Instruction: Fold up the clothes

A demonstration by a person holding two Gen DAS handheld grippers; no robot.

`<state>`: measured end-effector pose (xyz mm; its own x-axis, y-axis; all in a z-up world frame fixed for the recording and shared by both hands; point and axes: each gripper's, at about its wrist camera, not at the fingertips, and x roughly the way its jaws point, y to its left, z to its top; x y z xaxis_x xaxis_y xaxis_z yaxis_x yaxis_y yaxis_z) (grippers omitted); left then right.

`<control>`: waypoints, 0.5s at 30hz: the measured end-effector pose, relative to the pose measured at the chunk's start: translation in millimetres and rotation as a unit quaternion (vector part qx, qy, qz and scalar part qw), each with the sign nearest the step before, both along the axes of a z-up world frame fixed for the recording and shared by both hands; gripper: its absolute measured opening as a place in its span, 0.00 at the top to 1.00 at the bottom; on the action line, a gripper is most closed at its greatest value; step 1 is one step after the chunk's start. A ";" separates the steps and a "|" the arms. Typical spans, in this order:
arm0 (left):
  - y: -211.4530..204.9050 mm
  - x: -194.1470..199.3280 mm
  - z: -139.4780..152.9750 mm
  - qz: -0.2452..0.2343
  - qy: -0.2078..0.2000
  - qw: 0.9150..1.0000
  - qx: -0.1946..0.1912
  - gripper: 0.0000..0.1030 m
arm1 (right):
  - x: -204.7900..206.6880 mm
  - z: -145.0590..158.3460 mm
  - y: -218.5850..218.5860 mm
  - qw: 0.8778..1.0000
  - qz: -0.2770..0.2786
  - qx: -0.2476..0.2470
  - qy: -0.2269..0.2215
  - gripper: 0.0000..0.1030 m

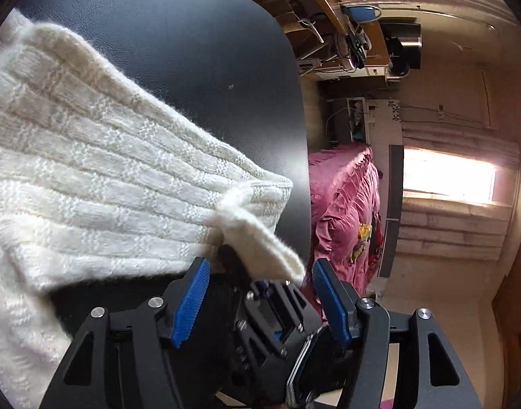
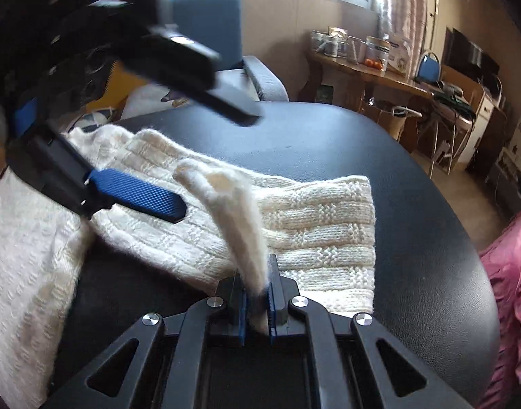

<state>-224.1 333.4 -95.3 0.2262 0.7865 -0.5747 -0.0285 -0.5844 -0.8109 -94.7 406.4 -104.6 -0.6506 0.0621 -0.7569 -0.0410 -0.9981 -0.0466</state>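
On the black table (image 2: 328, 136), my right tongs (image 2: 257, 301) are pinching the cream sweater (image 2: 315, 225)'s cuff for folding; left tongs (image 1: 257, 301) are gaping empty.

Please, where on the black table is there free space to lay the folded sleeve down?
The black table is bare beyond the cream sweater, toward the far rounded edge near the wooden desk. The near left is crowded: sweater body, left gripper open above it. The right gripper pinches the sleeve edge.
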 end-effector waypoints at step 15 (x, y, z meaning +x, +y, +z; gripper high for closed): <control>-11.7 -8.1 41.8 0.013 0.166 0.985 -0.043 0.94 | -5.3 33.7 4.8 0.992 -0.025 -0.098 0.069 0.73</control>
<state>-232.2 321.7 -53.5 -0.0038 0.7344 -0.6787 -0.2676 -0.6547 -0.7069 -99.9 411.2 -71.0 -0.7483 -0.0430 -0.6619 -0.0832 -0.9839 0.1580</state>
